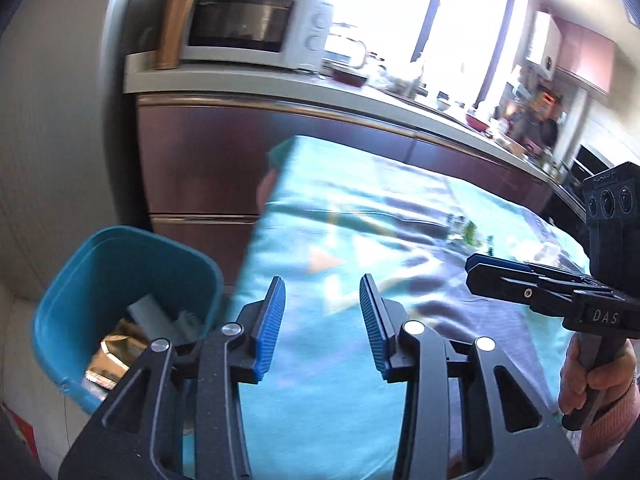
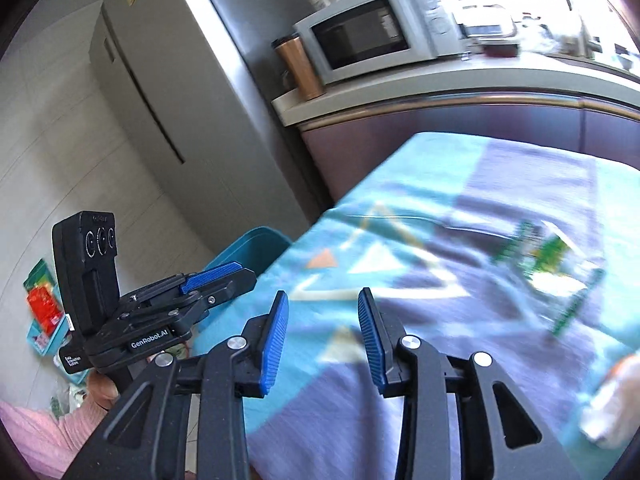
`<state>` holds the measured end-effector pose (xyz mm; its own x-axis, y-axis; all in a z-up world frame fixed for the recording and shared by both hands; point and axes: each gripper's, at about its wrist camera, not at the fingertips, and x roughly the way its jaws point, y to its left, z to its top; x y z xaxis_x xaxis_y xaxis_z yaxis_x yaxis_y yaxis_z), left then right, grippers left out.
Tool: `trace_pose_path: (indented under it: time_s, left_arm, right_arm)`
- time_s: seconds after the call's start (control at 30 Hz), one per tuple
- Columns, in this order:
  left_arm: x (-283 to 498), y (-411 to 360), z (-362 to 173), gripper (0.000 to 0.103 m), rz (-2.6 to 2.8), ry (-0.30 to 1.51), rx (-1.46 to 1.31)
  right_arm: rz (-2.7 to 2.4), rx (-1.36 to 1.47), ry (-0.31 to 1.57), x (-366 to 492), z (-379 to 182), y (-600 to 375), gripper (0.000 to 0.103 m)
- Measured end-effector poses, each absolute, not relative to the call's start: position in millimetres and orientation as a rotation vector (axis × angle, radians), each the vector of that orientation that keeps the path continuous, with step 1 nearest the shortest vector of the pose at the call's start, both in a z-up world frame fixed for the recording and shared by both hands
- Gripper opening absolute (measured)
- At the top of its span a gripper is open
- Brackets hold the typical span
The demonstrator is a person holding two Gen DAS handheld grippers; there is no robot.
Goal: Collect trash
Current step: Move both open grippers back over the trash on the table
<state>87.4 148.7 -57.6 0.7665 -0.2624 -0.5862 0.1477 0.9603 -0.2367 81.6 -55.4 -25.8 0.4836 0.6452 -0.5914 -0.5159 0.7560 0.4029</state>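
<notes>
1. With both grippers empty, the collection cycle is sitting between items; the left gripper (image 1: 322, 322) and right gripper (image 2: 322, 338) are standing part open, nothing between the pads.
2. The bin (image 1: 60, 308) is standing just off the table's (image 1: 340, 412) left edge; a green wrapper (image 2: 548, 260) is lying on the table, right of the bin.
3. The next move is calling for a reach across open cloth; the cabinet is bounding the far edge.

I see a kitchen | pale counter (image 1: 248, 84) over dark reddish cabinets (image 1: 208, 160) | white microwave (image 1: 248, 24) beside a copper tumbler (image 1: 172, 28) | grey fridge (image 2: 160, 80) on the left | bright windows (image 1: 400, 12) | table under a turquoise patterned cloth (image 2: 500, 200) | pale wall (image 2: 48, 140)
</notes>
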Motion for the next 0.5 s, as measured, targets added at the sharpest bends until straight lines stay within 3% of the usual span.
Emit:
trace_pose_path:
  time_s: [0.27, 0.4, 0.5]
  left_arm:
    - [112.9, 70.9, -52.7, 0.045, -0.357, 0.681, -0.079]
    - [132.0, 36.7, -53.9, 0.048, -0.399, 0.703, -0.047]
    - [151.7, 16.3, -56.0, 0.051, -0.409, 0.722, -0.016]
  right_arm:
    - [0.464, 0.206, 0.704, 56.9, -15.8, -146.9, 0.039]
    - [0.320, 0.186, 0.644, 51.9, -9.8, -189.2, 0.052]
    - [0.242, 0.180, 0.638, 56.0, -12.2, -212.1, 0.054]
